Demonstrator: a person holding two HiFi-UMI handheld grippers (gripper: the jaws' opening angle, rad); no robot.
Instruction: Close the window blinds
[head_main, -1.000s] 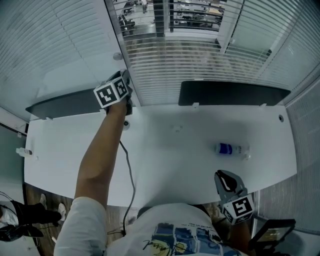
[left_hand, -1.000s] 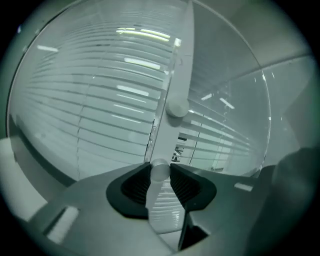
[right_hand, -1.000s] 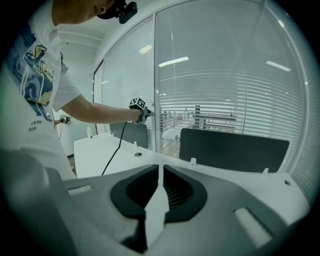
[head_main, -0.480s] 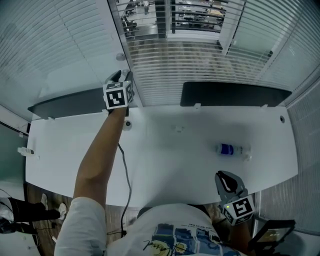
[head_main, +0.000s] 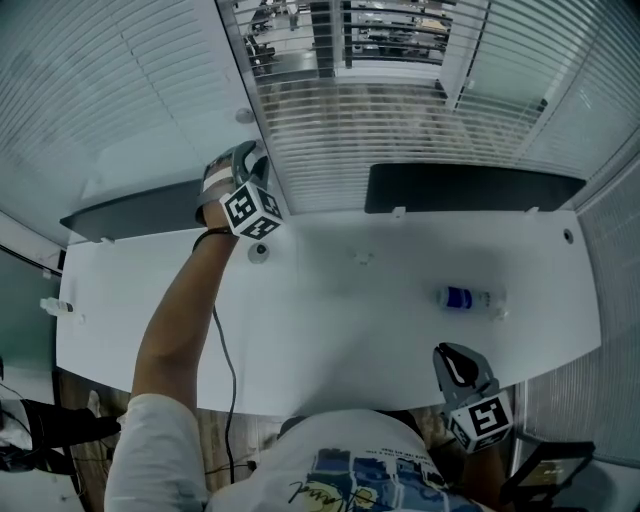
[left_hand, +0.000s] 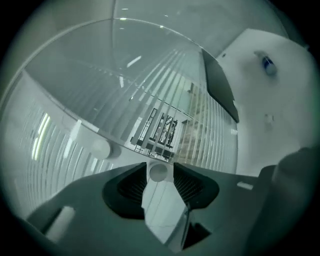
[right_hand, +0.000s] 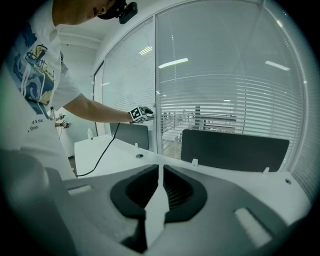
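Note:
The slatted blinds (head_main: 380, 130) sit behind glass; the middle pane's slats (left_hand: 210, 130) are tilted, and a room shows through near the top. My left gripper (head_main: 243, 158) reaches up to the window frame beside that pane. In the left gripper view a small round white knob (left_hand: 158, 172) lies between the tips of the left gripper (left_hand: 159, 176). Its jaws have just been opening and stand apart, not pressing the knob. My right gripper (head_main: 448, 352) hangs at the desk's near edge, and in its own view it (right_hand: 160, 172) is shut on nothing.
A white desk (head_main: 350, 320) runs under the window, with two black divider panels (head_main: 470, 187) along its back edge. A blue-labelled bottle (head_main: 465, 298) lies on its right part. A cable (head_main: 228, 350) trails off the front. A second round knob (head_main: 243, 116) sits higher on the frame.
The left gripper has rolled about its own axis at the frame; its marker cube swung from the upper left to the lower right. The right gripper has stayed put.

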